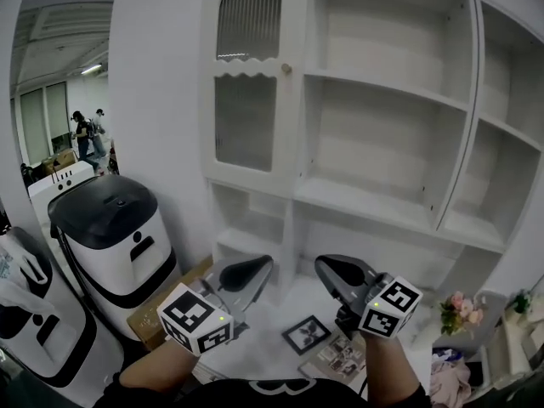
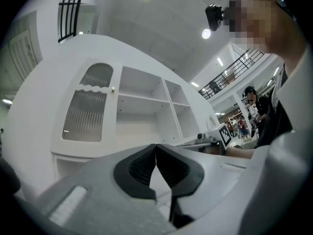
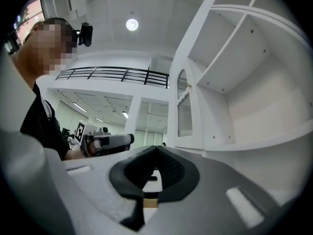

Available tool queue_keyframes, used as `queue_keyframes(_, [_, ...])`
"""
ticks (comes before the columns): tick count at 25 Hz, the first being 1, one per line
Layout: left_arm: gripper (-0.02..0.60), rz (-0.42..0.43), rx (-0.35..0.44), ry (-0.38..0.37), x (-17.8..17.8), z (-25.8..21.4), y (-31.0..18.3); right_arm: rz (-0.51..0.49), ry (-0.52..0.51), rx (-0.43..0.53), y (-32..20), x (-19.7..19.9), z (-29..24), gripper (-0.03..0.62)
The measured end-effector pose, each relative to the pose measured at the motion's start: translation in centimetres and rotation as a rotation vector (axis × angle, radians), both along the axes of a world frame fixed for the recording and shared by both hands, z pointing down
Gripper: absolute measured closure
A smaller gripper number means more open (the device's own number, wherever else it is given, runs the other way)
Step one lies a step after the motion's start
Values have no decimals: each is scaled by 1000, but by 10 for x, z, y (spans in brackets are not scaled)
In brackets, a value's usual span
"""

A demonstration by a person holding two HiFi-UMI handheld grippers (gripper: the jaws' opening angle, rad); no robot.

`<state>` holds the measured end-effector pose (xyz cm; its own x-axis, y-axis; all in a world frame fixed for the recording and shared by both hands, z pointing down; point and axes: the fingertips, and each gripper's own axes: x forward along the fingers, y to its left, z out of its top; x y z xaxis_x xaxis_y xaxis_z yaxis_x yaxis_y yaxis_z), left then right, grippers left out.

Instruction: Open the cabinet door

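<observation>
The white cabinet door (image 1: 247,79), with an arched top and ribbed glass panes, is closed at the upper left of the shelving unit. Its small round knob (image 1: 287,69) sits on the door's right edge. My left gripper (image 1: 257,267) is shut with nothing in it, low in the head view and well below the door. My right gripper (image 1: 326,267) is beside it, also shut and empty. The left gripper view has the door (image 2: 88,110) and knob (image 2: 113,89) ahead, beyond the closed jaws of the left gripper (image 2: 155,148). From the right gripper (image 3: 156,150), the door (image 3: 184,109) appears edge-on.
Open white shelves (image 1: 387,147) fill the unit to the right of the door. A white and black appliance (image 1: 115,228) and a cardboard box (image 1: 155,315) stand at the left. A framed picture (image 1: 307,333) and flowers (image 1: 457,311) lie low near the unit. People stand far off at the left.
</observation>
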<state>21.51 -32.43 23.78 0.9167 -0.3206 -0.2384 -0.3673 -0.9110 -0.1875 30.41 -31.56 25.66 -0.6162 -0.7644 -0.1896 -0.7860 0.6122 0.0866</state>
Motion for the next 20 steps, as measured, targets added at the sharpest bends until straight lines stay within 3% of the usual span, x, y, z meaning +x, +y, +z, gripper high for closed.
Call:
queue_keyframes(5, [580,48,107,25,9,-56,-47,94,0,22,-27,12,-27,591])
queue_keyframes(12, [574,29,247,38,31,-119,-108,203,27,-10,-50,27,-37,591])
queue_keyframes(16, [471,4,330,62,41,-162,-136,255,39,-26,-55,33,-33,591])
queue_keyframes(20, [466,-53,410,76,51,-204,-161,296,66,-41,-56,38,-30,591])
